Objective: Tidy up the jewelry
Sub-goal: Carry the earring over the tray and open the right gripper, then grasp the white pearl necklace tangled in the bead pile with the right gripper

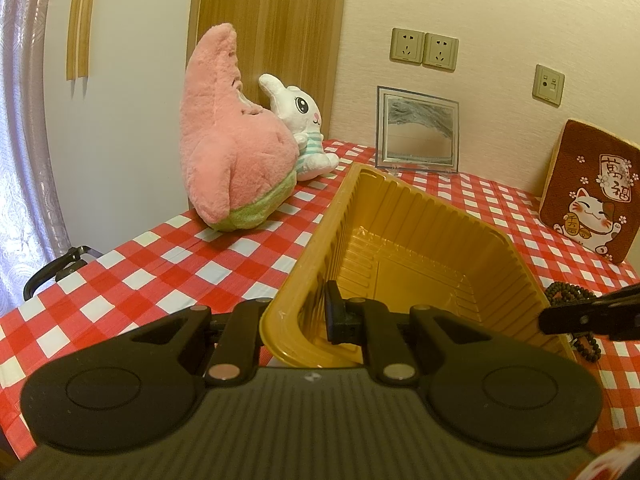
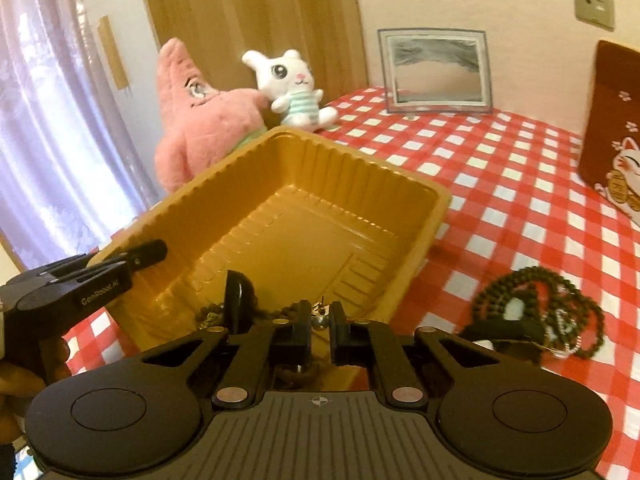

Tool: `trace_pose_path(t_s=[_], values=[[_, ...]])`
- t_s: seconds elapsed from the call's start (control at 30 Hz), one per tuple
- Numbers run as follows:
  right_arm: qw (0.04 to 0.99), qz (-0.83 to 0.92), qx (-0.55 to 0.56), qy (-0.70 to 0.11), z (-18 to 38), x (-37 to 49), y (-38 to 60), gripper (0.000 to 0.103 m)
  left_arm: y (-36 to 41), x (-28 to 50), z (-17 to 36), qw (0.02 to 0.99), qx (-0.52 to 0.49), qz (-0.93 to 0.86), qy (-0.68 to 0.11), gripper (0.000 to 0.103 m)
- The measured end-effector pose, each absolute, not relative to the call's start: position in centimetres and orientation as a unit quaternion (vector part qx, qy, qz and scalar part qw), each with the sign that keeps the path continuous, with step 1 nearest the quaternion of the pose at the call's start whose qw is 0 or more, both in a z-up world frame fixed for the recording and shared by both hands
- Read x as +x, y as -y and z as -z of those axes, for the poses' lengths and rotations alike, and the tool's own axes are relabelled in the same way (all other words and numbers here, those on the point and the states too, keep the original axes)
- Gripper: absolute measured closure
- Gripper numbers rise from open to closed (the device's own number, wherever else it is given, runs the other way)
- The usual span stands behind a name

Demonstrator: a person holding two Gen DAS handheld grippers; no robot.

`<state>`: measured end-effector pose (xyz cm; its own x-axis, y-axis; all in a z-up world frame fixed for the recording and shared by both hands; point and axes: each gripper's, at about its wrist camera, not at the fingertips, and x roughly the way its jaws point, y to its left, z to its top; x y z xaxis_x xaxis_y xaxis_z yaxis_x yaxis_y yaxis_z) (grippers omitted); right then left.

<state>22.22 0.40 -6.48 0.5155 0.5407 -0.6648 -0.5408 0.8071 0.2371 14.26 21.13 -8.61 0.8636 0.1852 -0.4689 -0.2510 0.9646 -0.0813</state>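
The left hand-held gripper (image 1: 316, 312) was clamped shut on the near wall of the golden plastic tray (image 1: 420, 216), one finger inside and one outside. That grip tilted the tray up off the checked bench (image 1: 168, 264), probably to steady it and turn its open mouth toward the other hand so jewelry could be dropped in.

The right hand-held gripper (image 2: 320, 322) hung over the tray's near edge with its jaws nearly closed. A small silver-coloured bead or pendant (image 2: 320, 320) sat in the narrow gap between them, with dark beaded strands (image 2: 280, 314) trailing to the left just inside the tray. The pads appeared to pinch this piece, though the view was blurred and the grip could not be confirmed with certainty. The piece therefore lay right at the fingertips, above the tray's near wall and not yet resting on its floor.

More jewelry was waiting on the bench: a heap of dark bead necklaces (image 2: 536, 312) lay to the right of the tray, near the right hand-held gripper but apart from it. The tray floor beyond the near corner looked bare.
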Motion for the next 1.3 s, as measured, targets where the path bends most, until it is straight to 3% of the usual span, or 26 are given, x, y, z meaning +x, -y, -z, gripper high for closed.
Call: trace_pose_path(t_s=[0.3,0.53,0.77,1.3], values=[[0.865,-0.310,-0.003,-0.395,7.5,22.9,-1.6,0.094,-21.2,14.3,8.6,0.963,-0.070,-0.113,-0.236,0.090],[0.871,-0.303,0.017,-0.386,6.6,22.5,-0.4,0.084,-21.2,14.3,8.6,0.963,-0.070,-0.114,-0.236,0.090],[0.884,-0.264,0.026,-0.385,6.3,21.6,3.1,0.083,-21.3,14.4,8.7,0.962,-0.071,-0.113,-0.237,0.090],[0.850,-0.066,0.291,-0.434,9.2,25.2,17.6,0.083,-21.3,14.4,8.7,0.962,-0.070,-0.113,-0.237,0.090]])
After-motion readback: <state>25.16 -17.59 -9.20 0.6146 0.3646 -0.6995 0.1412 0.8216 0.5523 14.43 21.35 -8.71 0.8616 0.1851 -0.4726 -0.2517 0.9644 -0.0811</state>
